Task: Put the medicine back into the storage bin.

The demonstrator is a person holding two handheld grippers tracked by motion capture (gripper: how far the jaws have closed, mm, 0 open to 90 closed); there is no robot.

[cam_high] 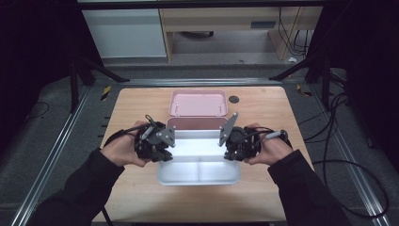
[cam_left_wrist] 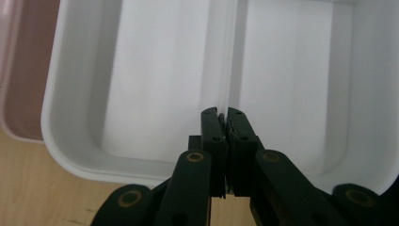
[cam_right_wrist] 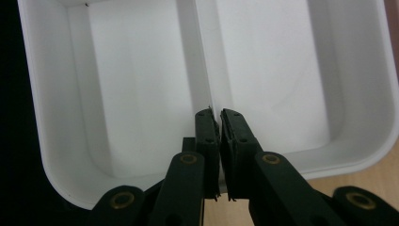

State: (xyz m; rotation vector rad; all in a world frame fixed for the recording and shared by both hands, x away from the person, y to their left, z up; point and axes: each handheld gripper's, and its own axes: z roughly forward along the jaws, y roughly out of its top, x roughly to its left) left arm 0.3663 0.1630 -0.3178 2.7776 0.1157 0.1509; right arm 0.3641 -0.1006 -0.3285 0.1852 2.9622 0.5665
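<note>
A white tray (cam_high: 197, 174) with a divider ridge and empty compartments hangs between my two grippers, seemingly lifted off the table. My left gripper (cam_high: 164, 154) is at its left end, my right gripper (cam_high: 230, 153) at its right end. In the left gripper view the left gripper (cam_left_wrist: 223, 113) reaches over the tray (cam_left_wrist: 155, 84) rim with its jaws pressed together on the divider's end. The right gripper view shows the right gripper (cam_right_wrist: 215, 113) clamped the same way on the tray (cam_right_wrist: 141, 84). Behind the tray lies a pink box (cam_high: 195, 123).
The pink box's lid (cam_high: 198, 103) lies open behind it on the wooden table (cam_high: 141, 188). A small black disc (cam_high: 234, 99) sits near the far edge. Metal rails and cables run along the floor on both sides. A pink edge (cam_left_wrist: 23, 70) shows beside the tray.
</note>
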